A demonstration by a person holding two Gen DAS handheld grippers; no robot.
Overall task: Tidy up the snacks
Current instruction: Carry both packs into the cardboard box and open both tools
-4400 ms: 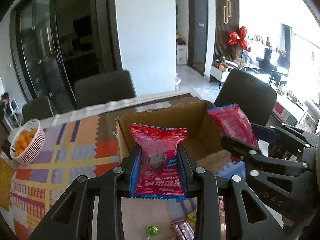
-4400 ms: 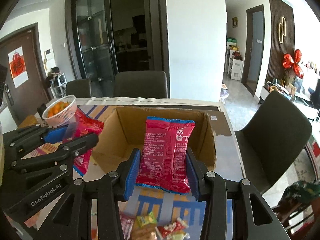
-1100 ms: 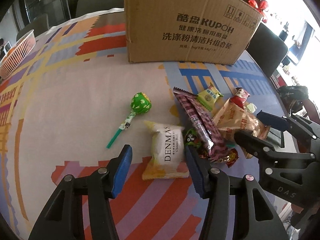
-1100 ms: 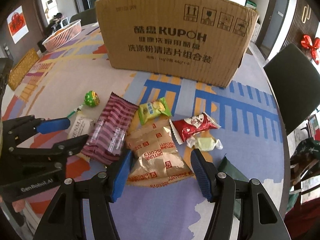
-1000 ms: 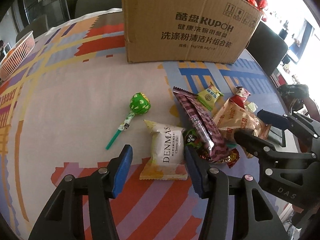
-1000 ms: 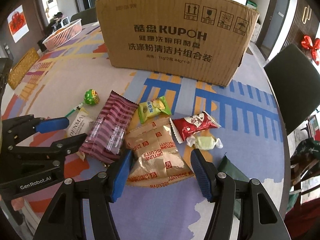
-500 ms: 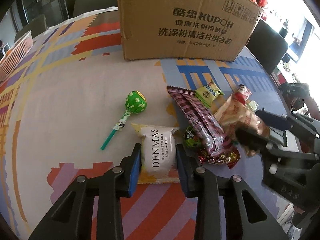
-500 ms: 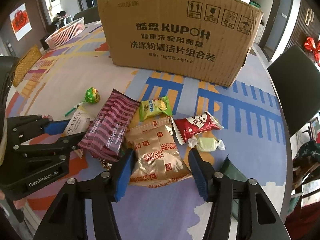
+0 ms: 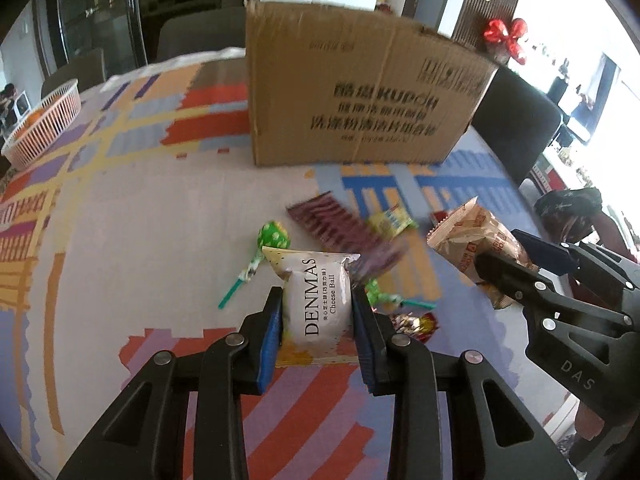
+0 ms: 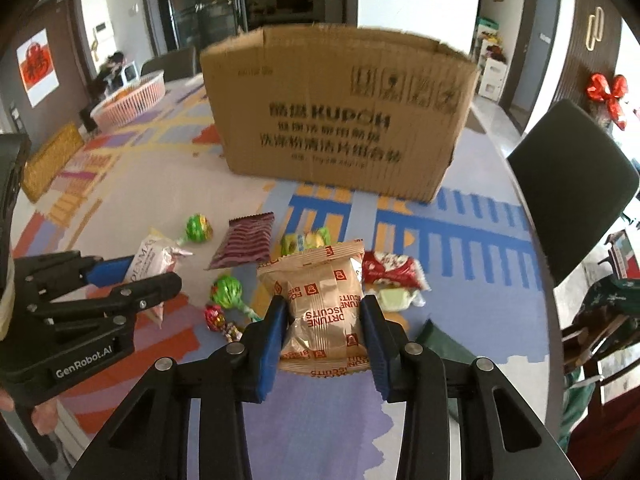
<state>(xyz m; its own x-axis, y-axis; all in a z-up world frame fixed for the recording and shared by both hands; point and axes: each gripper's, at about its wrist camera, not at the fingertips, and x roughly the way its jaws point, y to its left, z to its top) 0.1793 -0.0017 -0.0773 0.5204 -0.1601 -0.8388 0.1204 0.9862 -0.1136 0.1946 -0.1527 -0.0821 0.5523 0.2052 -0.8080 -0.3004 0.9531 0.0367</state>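
My left tongs [image 9: 318,312] clamp the white DENMAS cheese-ball packet [image 9: 318,300], long axis toward the brown cardboard box [image 9: 360,92]. My right tongs [image 10: 325,320], closing, grip the tan fortune-biscuit packet [image 10: 324,300] before that box; only the right view shows the red wrapped sweet [image 10: 390,270].

White packet [image 9: 318,304]; tan packet [image 10: 326,308]; brown box [image 10: 336,112].

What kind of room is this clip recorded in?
Most likely a home dining area: a round table with a patterned tablecloth, dark dining chairs around it, and a fruit basket on it.
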